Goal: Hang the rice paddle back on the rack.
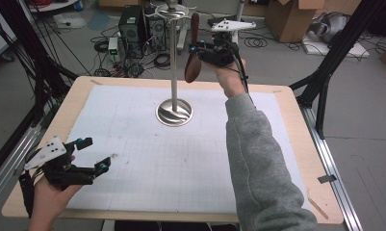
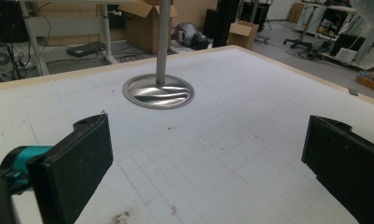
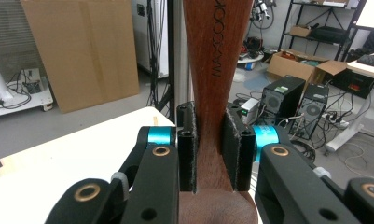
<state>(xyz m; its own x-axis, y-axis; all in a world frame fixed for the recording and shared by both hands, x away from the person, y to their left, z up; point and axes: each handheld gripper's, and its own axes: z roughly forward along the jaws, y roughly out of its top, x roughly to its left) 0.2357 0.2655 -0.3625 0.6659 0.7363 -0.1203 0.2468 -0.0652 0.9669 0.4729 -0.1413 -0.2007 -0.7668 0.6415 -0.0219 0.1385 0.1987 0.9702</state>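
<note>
A dark brown wooden spoon (image 1: 192, 57) hangs upright in the air beside the steel stand's pole (image 1: 173, 53), its bowl down. My right gripper (image 1: 200, 49) is shut on its neck, raised high over the table's far side. In the right gripper view the spoon's handle (image 3: 211, 60) rises between the two pads (image 3: 187, 149), with the pole just behind it. The stand's round base (image 1: 174, 113) sits on the white mat, and its hook ring (image 1: 171, 11) is at the top. My left gripper (image 1: 95, 156) rests open at the front left, jaws wide apart over bare mat (image 2: 212, 154).
The white gridded mat (image 1: 147, 163) covers most of the wooden table (image 1: 296, 125). The stand base (image 2: 158, 91) lies ahead of the left gripper. Beyond the table are computer towers (image 1: 133, 24), cables and cardboard boxes (image 1: 289, 17) on the floor.
</note>
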